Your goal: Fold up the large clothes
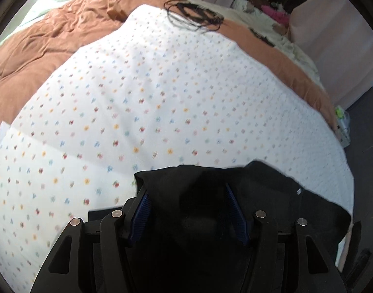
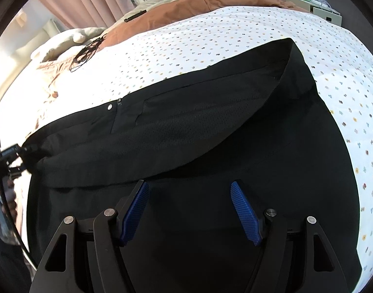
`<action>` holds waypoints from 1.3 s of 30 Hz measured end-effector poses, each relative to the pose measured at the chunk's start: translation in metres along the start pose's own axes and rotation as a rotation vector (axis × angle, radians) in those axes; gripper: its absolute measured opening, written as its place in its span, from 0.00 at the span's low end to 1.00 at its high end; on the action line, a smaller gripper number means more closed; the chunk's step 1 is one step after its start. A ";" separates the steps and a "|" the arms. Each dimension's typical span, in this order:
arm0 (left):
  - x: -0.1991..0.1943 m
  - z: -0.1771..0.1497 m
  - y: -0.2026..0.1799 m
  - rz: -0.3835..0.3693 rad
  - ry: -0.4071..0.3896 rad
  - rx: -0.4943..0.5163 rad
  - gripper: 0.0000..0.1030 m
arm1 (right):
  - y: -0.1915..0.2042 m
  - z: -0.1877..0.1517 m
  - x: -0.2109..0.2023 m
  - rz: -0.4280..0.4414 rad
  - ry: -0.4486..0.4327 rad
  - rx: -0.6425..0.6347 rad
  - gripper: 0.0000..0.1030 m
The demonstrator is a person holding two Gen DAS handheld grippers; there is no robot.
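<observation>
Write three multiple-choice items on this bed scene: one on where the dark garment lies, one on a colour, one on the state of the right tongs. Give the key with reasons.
1. Where does the black fabric garment lie?
A. On the white dotted bedspread
B. On the floor
C. Hung on the pink curtain

2. What colour is the quilt beyond the dotted bedspread?
A. Green
B. Rust brown
C. Grey

3. How do the right tongs stand?
A. Shut on the tangled black cord
B. Shut on a pillow
C. Open over the black garment

Key: 1 A, the garment spreads across the dotted spread, which shows around it. 2 B, rust brown cloth shows past the white edge. 3 C, the blue pads stand well apart with nothing pinched between them.
</observation>
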State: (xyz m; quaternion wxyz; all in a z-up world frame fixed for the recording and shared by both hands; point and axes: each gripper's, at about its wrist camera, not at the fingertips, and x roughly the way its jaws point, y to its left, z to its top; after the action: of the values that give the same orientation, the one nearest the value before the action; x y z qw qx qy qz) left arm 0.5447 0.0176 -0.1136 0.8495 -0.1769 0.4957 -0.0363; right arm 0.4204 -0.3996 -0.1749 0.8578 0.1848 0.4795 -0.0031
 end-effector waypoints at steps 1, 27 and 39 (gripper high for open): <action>-0.002 0.003 0.000 -0.009 -0.008 0.004 0.59 | 0.002 0.003 0.002 -0.003 0.000 -0.001 0.69; -0.059 -0.019 -0.001 0.042 -0.076 0.217 0.59 | 0.012 0.074 -0.031 0.217 -0.257 0.086 0.61; 0.005 -0.044 -0.016 0.161 0.139 0.397 0.59 | -0.022 0.047 -0.019 0.125 -0.141 0.167 0.61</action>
State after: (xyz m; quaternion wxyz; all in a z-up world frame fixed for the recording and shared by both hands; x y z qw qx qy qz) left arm 0.5111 -0.0104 -0.1319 0.8317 0.0368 0.5486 -0.0772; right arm 0.4447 -0.4379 -0.1440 0.8697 0.2844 0.4035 -0.0027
